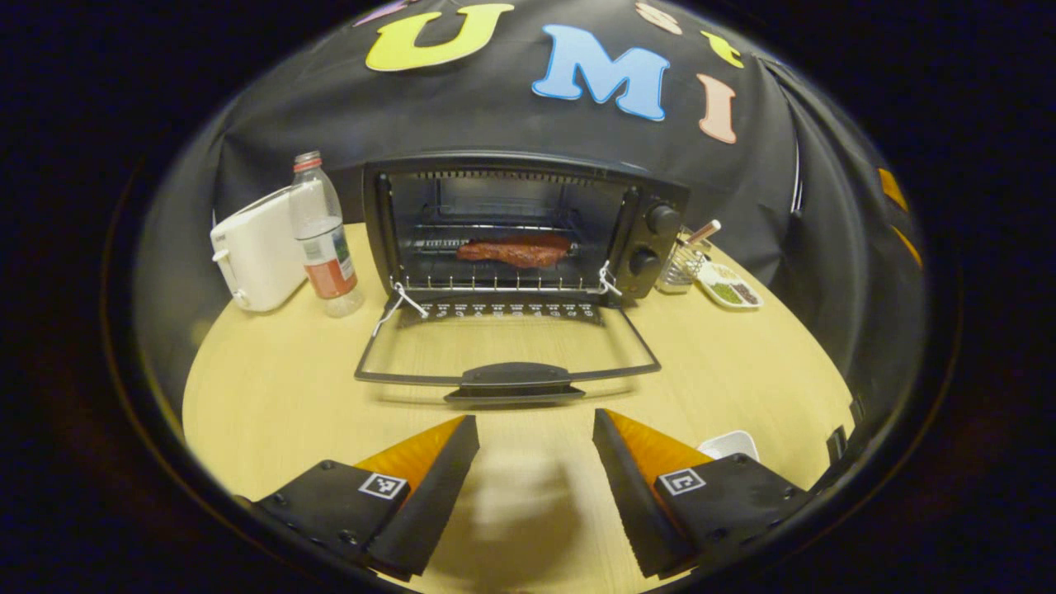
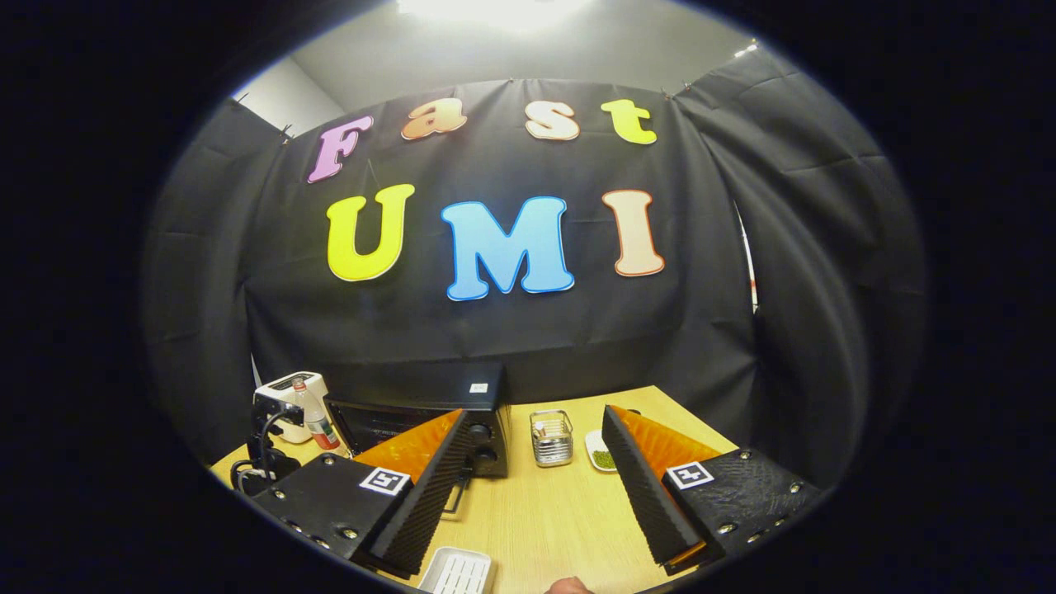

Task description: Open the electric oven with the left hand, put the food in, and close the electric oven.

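The black electric oven point(image 1: 528, 231) stands at the back of the round wooden table with its glass door point(image 1: 507, 355) folded down flat. A reddish-brown slab of food point(image 1: 516, 250) lies on the wire rack inside. My left gripper point(image 1: 535, 445) is open a short way in front of the door's handle point(image 1: 513, 381), nothing between its fingers. In the right gripper view the oven point(image 2: 462, 412) sits to the left, partly behind my right gripper's left finger. My right gripper point(image 2: 532, 470) hangs open above the table, holding nothing. The other gripper point(image 2: 264, 450) shows at far left.
A white toaster point(image 1: 257, 252) and a plastic bottle point(image 1: 324, 239) stand left of the oven. A wire basket point(image 1: 683, 266) and a small dish of spices point(image 1: 729, 289) sit to its right. A white tray point(image 2: 458, 571) lies near the table's front edge.
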Available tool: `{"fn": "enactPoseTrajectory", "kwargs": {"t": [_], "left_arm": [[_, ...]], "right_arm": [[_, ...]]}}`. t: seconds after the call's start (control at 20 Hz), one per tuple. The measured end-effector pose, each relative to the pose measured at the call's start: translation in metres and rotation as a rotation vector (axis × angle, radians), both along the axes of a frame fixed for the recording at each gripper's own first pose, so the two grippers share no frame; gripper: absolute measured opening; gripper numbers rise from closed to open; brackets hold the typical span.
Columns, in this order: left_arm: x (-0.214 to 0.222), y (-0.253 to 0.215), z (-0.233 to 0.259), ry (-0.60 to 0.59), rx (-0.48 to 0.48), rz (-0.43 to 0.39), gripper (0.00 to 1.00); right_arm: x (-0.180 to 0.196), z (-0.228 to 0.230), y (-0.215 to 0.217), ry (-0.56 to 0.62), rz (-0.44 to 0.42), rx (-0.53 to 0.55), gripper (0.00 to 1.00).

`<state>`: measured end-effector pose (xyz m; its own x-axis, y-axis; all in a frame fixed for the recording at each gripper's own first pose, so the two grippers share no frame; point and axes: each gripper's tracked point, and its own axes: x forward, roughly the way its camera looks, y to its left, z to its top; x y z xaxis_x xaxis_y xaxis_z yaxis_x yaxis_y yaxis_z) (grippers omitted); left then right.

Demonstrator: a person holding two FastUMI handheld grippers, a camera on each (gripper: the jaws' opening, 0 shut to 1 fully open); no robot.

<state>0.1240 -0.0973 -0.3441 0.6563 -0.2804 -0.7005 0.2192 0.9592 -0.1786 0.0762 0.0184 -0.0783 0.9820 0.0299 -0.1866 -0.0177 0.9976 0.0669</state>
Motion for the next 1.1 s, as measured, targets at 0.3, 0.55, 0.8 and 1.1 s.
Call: {"fn": "enactPoseTrajectory", "kwargs": {"t": [0.3,0.55,0.8,1.1], "left_arm": [[0.013,-0.001,-0.039,0.095,0.028,0.017,0.92],[0.025,0.000,-0.050,0.096,0.064,0.001,0.92],[0.031,0.000,-0.050,0.059,0.090,0.020,0.95],[0.032,0.001,-0.043,0.015,0.115,0.057,0.95]], "right_arm": [[-0.011,0.013,-0.021,-0.033,-0.064,-0.081,0.97],[-0.012,0.013,-0.022,-0.027,-0.081,-0.092,0.98],[-0.013,0.004,-0.016,-0.007,-0.074,-0.095,0.98],[-0.014,0.005,-0.020,-0.008,-0.097,-0.099,0.97]]}}
